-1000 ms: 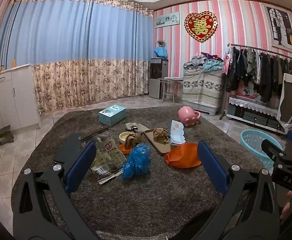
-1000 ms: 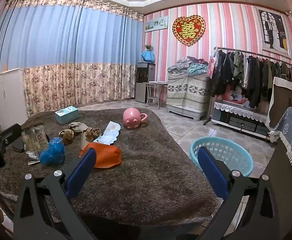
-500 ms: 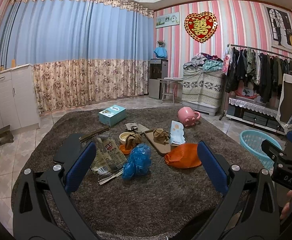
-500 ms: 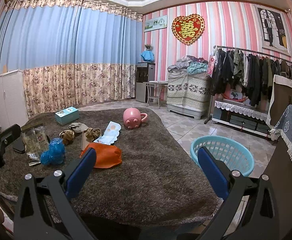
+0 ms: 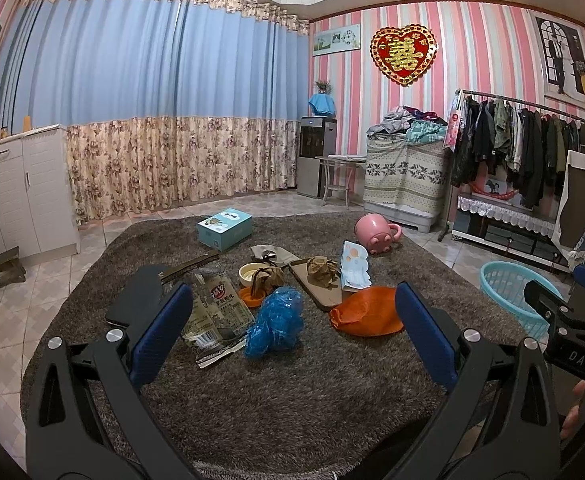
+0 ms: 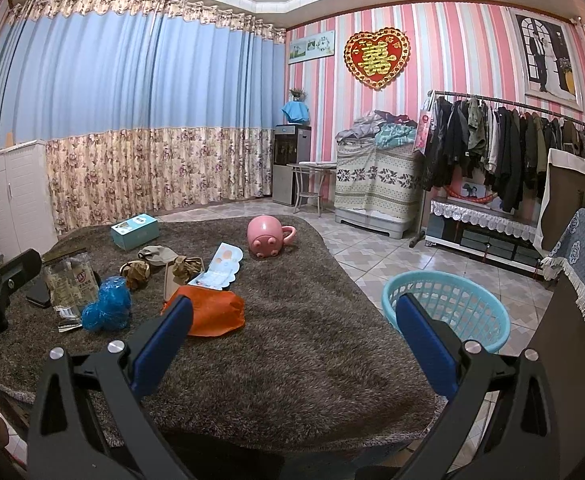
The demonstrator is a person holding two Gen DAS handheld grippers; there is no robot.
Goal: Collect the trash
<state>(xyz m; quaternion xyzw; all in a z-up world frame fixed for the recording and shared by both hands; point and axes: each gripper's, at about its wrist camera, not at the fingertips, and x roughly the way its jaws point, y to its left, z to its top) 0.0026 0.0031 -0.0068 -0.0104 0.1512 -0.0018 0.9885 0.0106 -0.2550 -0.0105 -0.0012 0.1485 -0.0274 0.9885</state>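
Left gripper (image 5: 292, 336) is hovering with jaws spread wide, gripping nothing. Just ahead between them a blue plastic wad (image 5: 276, 320) is lying on the brown rug (image 5: 292, 400), an orange bag (image 5: 368, 312) toward the right jaw. Right gripper (image 6: 292, 336) is likewise gaping and empty; the blue basket (image 6: 448, 312) is sitting beyond its right jaw, off the rug.

Left gripper (image 5: 292, 336) wide open, right gripper (image 6: 292, 340) wide open

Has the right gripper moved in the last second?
Yes, slightly. In its view the turquoise basket and pink mug edged up and right, so the open right gripper drifted a little left.
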